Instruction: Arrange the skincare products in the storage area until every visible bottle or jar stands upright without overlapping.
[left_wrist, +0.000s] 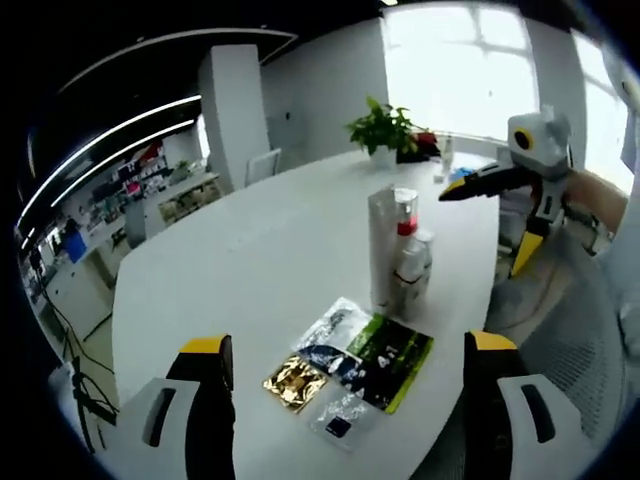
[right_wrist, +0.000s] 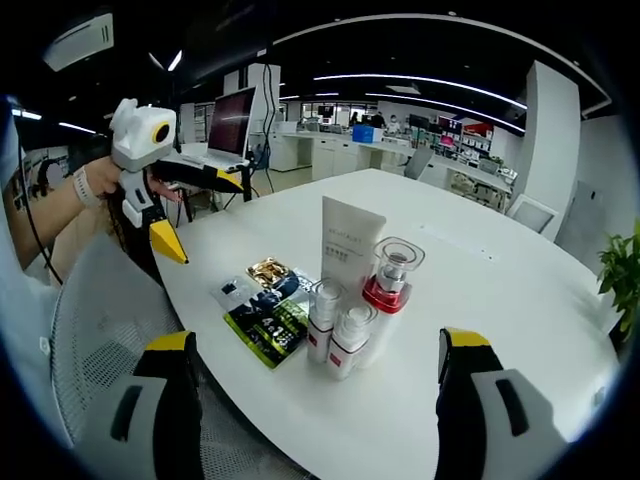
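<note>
**Bottles all upright, both grippers hanging back off the worktop**

So in the left gripper view, the left gripper hovered over the near edge of the white worktop with its fingers spread wide and nothing between them. Just past it lay a little fan of flat sachets: a green-and-black packet, a gold one, and a couple of clear ones, overlapping each other a bit.

Behind the sachets stood the skincare bunch, packed tight together near the worktop's edge. The tall white tube stood upright at the back, the red-collared bottle with a clear cap was just beside it, and two small white bottles stood in front, touching or nearly so. All of them looked upright in the right gripper view.

The right gripper was also wide apart and empty, held low on the near side of the bottles. It also showed in the left gripper view, up off the worktop on the far side, held by a person's hand.

A potted plant sat at the far end of the worktop, well apart from everything. A mesh chair sat beside the edge.
</note>
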